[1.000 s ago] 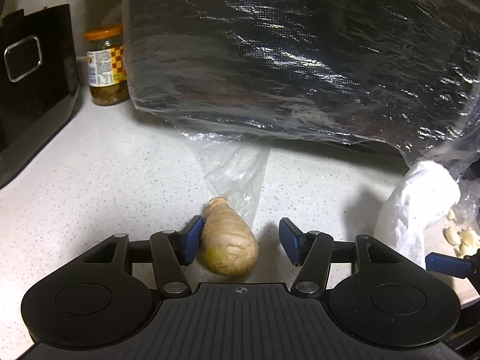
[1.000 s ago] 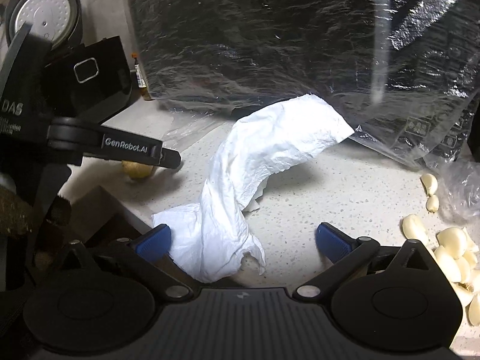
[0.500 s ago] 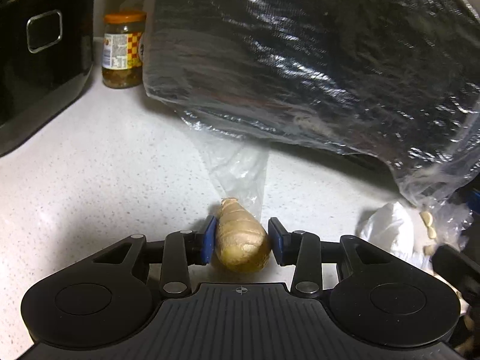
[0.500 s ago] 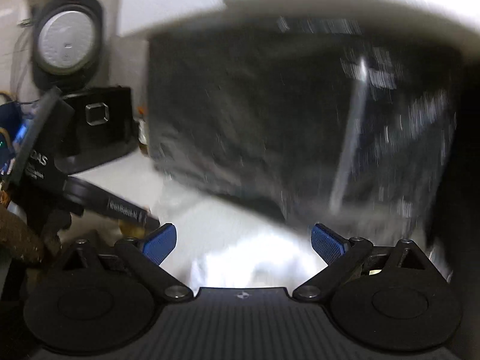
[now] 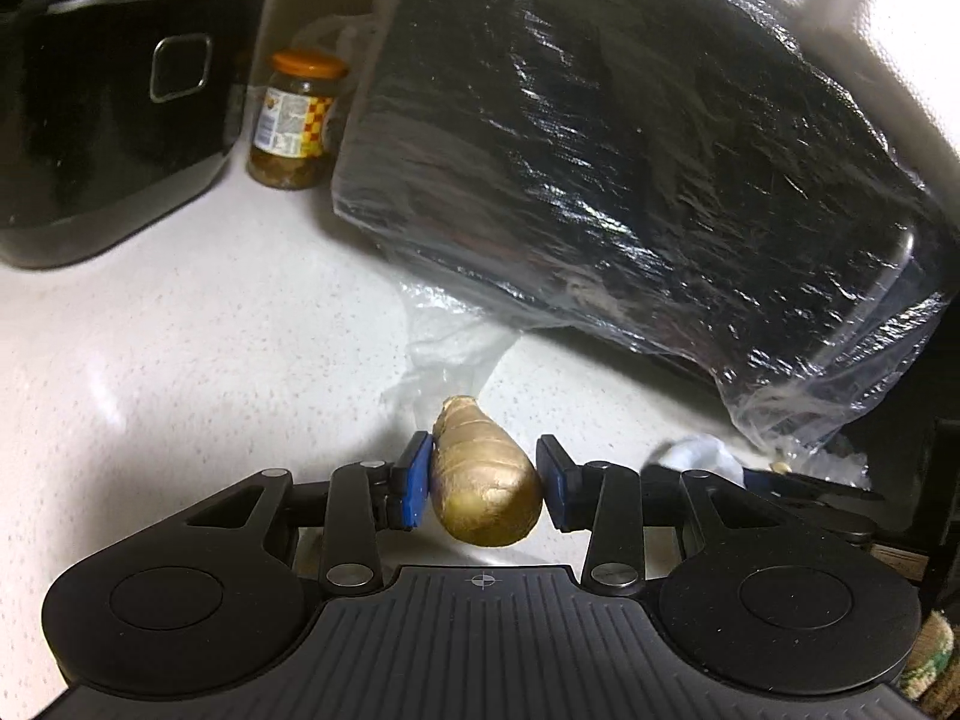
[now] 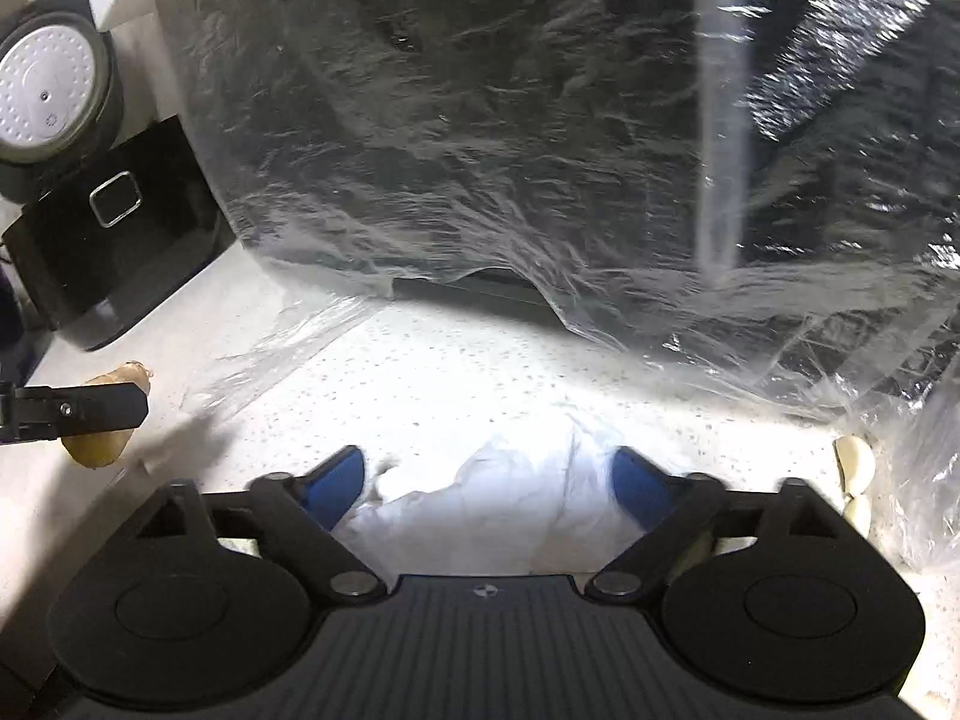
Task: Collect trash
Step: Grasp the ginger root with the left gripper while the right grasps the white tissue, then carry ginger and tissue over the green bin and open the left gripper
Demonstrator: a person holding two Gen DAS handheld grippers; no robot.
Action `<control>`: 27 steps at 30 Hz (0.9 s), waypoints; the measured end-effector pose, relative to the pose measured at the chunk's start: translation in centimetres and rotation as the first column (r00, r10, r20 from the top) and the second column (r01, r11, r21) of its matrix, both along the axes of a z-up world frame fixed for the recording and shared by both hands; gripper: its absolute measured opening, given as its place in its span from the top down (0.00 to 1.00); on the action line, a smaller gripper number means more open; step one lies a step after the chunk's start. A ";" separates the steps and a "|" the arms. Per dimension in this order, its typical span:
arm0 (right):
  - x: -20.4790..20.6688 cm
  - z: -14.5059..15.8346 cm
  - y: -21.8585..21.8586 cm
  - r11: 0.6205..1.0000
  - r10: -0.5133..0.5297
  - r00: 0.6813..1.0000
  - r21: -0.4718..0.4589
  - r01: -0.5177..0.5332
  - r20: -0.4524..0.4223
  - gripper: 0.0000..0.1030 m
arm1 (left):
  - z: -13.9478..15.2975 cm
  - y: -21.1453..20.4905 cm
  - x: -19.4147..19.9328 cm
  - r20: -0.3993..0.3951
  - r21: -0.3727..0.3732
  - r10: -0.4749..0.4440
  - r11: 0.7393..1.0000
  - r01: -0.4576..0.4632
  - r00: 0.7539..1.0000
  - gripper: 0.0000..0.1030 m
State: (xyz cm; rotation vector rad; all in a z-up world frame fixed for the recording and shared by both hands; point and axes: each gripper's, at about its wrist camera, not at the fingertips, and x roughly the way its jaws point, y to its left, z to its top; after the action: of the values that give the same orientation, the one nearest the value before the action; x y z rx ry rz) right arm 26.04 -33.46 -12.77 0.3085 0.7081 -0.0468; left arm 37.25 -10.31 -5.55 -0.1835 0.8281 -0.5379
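Ginger (image 5: 483, 483) clamped in left tool (image 5: 485, 483); right tool (image 6: 489, 483) closing around tissue (image 6: 480, 510) — glare-washed.

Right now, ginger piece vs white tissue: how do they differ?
The ginger piece is tan, firm and lumpy; the white tissue is soft and crumpled. The left gripper is clamped on the ginger; the right gripper is closing around the tissue, jaws wider. Both sit low over the speckled counter.
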 end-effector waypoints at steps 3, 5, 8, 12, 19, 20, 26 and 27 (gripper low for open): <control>0.9 0.6 1.5 0.997 0.035 0.999 -0.065 -0.037 -0.022 0.76 | 0.0 0.6 -0.7 -0.012 -0.014 -0.018 1.000 0.018 1.000 0.59; 1.1 1.3 2.5 0.996 0.041 0.999 -0.080 -0.042 -0.015 0.84 | 0.2 0.9 -1.3 -0.019 -0.022 -0.030 0.999 0.030 0.999 0.59; 0.5 3.0 3.7 0.998 0.054 0.998 -0.031 -0.053 0.023 0.85 | 0.3 1.8 -2.2 -0.029 -0.031 -0.040 0.999 0.039 0.999 0.59; -1.2 5.2 5.6 0.997 0.066 0.995 0.038 -0.069 0.081 0.85 | 0.4 3.4 -3.5 -0.047 -0.030 -0.042 0.999 0.041 0.998 0.59; -5.8 5.2 10.7 0.992 0.026 0.999 0.127 -0.029 0.026 0.85 | -1.4 6.0 -5.8 -0.158 -0.020 -0.102 0.995 0.100 0.982 0.59; -6.8 4.7 11.4 0.992 0.009 1.000 0.130 -0.010 0.005 0.85 | -1.9 6.0 -6.3 -0.176 -0.022 -0.133 0.991 0.131 0.975 0.59; -12.6 1.6 12.4 0.991 -0.057 0.989 0.109 0.072 -0.136 0.85 | -4.1 4.9 -9.8 -0.275 -0.016 -0.235 0.971 0.240 0.932 0.59; -13.5 1.2 12.0 0.991 -0.062 0.987 0.112 0.079 -0.147 0.85 | -4.4 4.7 -10.3 -0.279 -0.006 -0.240 0.969 0.249 0.930 0.59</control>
State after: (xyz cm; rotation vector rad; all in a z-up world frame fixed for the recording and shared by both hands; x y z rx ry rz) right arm 12.51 -21.48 -11.61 0.4466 0.8440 -0.0958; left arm 26.91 -5.61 -9.92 -0.1301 1.1416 -0.7451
